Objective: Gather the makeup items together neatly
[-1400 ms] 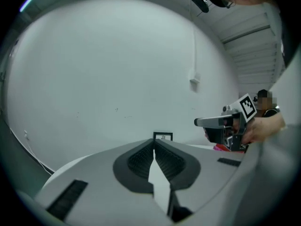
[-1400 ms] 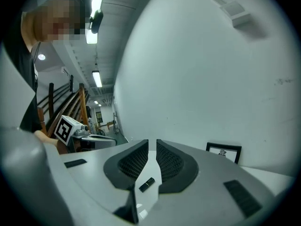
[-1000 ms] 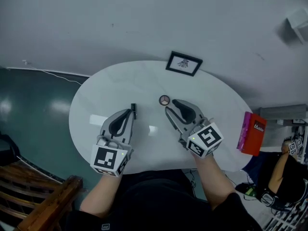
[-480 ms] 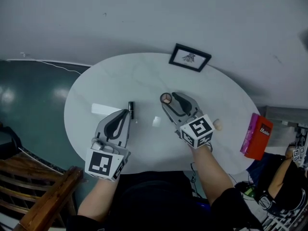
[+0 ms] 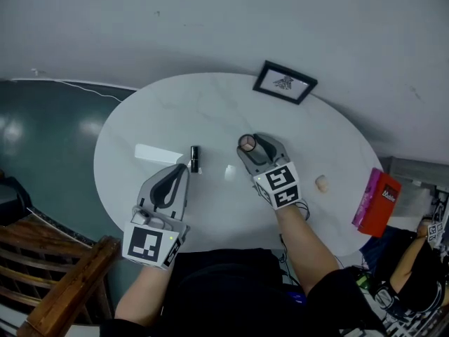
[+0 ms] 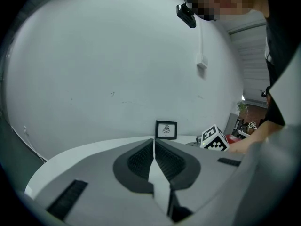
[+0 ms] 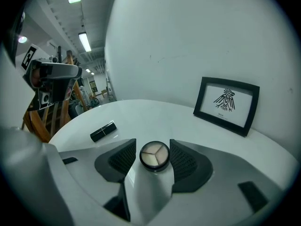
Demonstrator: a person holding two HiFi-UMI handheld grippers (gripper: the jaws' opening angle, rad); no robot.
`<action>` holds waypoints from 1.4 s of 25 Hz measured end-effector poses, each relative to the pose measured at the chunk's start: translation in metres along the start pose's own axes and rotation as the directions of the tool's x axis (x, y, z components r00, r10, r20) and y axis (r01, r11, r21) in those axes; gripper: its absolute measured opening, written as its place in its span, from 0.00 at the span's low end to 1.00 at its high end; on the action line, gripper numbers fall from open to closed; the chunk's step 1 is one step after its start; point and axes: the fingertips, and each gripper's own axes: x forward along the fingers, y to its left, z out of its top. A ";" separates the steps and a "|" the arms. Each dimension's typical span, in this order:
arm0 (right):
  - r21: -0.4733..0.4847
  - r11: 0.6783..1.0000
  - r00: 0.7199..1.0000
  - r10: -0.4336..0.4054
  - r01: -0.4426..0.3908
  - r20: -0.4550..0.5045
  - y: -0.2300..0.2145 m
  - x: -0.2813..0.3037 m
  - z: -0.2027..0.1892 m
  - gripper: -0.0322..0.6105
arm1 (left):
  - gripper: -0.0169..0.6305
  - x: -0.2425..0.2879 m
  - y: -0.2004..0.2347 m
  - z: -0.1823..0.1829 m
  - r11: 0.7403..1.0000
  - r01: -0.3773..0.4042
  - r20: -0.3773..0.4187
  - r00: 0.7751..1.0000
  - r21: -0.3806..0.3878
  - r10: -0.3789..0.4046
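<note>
On the white oval table (image 5: 168, 114) a round compact (image 5: 246, 143) with pale powder lies flat. My right gripper (image 5: 250, 145) is low over the table and open. Its jaws have just been opening, and the compact (image 7: 154, 156) sits between them with a gap on each side. A black lipstick (image 5: 194, 159) lies left of it, seen as well in the right gripper view (image 7: 103, 131). My left gripper (image 5: 184, 170) is shut and empty, its tip just short of the lipstick; in its own view the closed pads (image 6: 154, 147) hide the table in front.
A white flat strip (image 5: 157, 153) lies left of the lipstick. A small beige sponge (image 5: 321, 183) rests at the right. A black picture frame (image 5: 285, 82) stands at the far edge, a red and pink box (image 5: 377, 201) at the right edge. A wooden chair (image 5: 59, 286) stands lower left.
My right gripper has dropped toward the table and spread its jaws; the compact, earlier ahead of its tips, now lies between them. The left gripper has sunk slightly.
</note>
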 end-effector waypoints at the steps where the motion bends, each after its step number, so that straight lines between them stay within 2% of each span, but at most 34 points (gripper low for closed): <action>1: -0.008 1.000 1.000 -0.007 0.007 -0.004 0.000 0.002 0.000 0.36 | 0.06 -0.002 0.001 -0.001 1.000 -0.006 -0.002 1.000 -0.002 0.006; 12: -0.060 0.995 0.989 -0.087 0.080 -0.122 -0.006 0.014 -0.019 0.36 | 0.06 -0.042 0.013 0.007 0.997 -0.071 0.025 0.997 -0.005 0.071; 17: -0.021 0.994 0.991 -0.105 0.104 -0.081 -0.003 0.002 -0.001 0.37 | 0.06 -0.059 0.012 0.017 0.998 -0.068 0.056 0.996 -0.003 0.068; 21: -0.046 0.993 0.994 -0.109 0.108 -0.031 0.013 -0.022 0.027 0.37 | 0.06 -0.074 0.010 0.024 0.998 -0.058 0.090 0.994 0.004 0.057; 25: -0.071 0.993 0.996 -0.094 0.095 0.011 0.037 -0.041 0.049 0.37 | 0.06 -0.088 0.011 0.021 0.998 -0.060 0.097 0.994 0.012 0.058; 29: -0.088 0.994 0.998 -0.058 0.059 0.020 0.066 -0.045 0.055 0.37 | 0.06 -0.098 0.012 0.010 0.998 -0.058 0.093 0.994 0.018 0.056; 35: -0.141 0.990 1.000 0.019 -0.021 -0.018 0.099 -0.033 0.052 0.37 | 0.06 -0.097 0.019 0.007 0.998 -0.060 0.097 0.994 0.004 0.059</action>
